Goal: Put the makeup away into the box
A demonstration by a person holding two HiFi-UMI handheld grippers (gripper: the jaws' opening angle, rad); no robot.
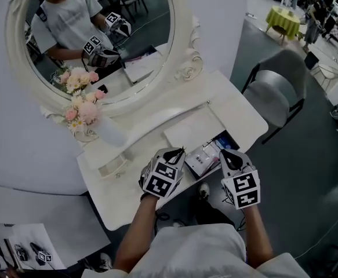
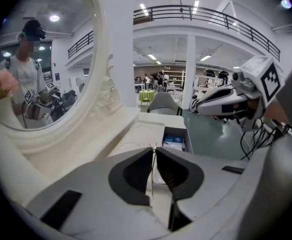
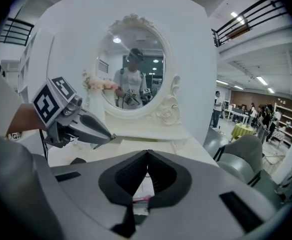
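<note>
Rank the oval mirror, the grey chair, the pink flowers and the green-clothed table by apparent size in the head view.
1. Oval mirror
2. Grey chair
3. Pink flowers and green-clothed table look about alike; the table stands far off, so I won't rank them.

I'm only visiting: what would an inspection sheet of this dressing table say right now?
Surface: white dressing table, little on it.
Job's things: makeup packets lying in the open box at the table's front.
Clutter: flowers beside the oval mirror.
Grippers: left gripper and right gripper both shut, nothing seen held, near the box.
Cables: cables hang from the right gripper.
Surroundings: grey chair, open hall behind.
</note>
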